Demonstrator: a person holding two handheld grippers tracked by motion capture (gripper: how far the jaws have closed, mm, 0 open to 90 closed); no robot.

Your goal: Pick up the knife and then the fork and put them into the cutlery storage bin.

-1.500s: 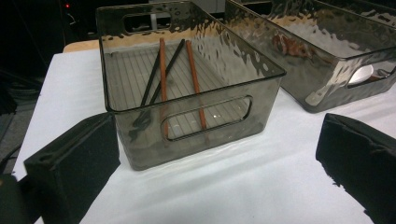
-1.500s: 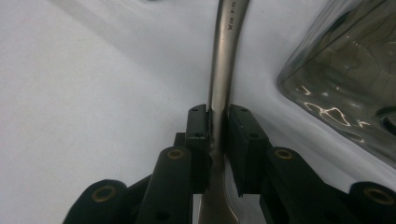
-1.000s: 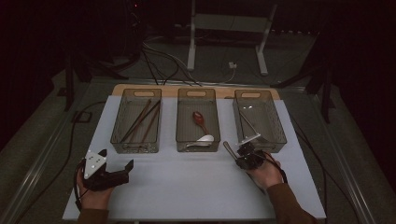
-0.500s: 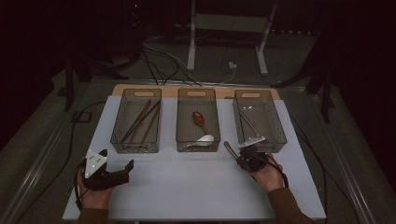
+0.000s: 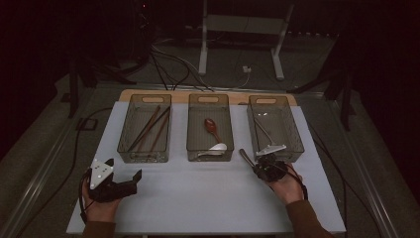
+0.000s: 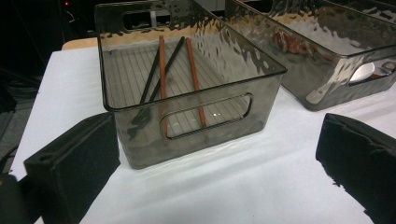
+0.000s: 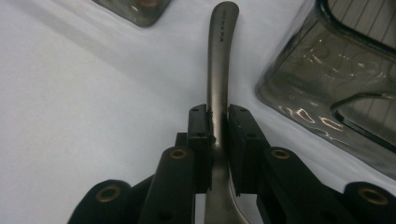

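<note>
Right gripper [image 5: 257,166] is sitting low over the surface [image 5: 208,198], just in front of the gap between the middle bin [image 5: 209,148] and the right bin [image 5: 292,144]. Its jaws are pinching the handle of a metal utensil [image 7: 219,70], pads pressed on both sides; the handle tip is sticking out forward and left, above the white cover. Whether it's a spoon or a fork I cannot tell, as the head end is hidden behind the gripper.

Versus a second ago: the right hand is barely shifting, the grip is unchanged, and the utensil is pointing the same way. So the pick looks done and the carry is just starting; judging by the layout, sorting into one of the bins comes next.

Left gripper [image 5: 111,181] is resting near the front left corner, jaws spread with nothing between them, facing the left bin [image 6: 187,116] with chopsticks [image 6: 161,65] inside. It is staying parked where it was.

Middle bin is holding a red spoon [image 5: 213,128] and a white spoon [image 5: 215,148].
</note>
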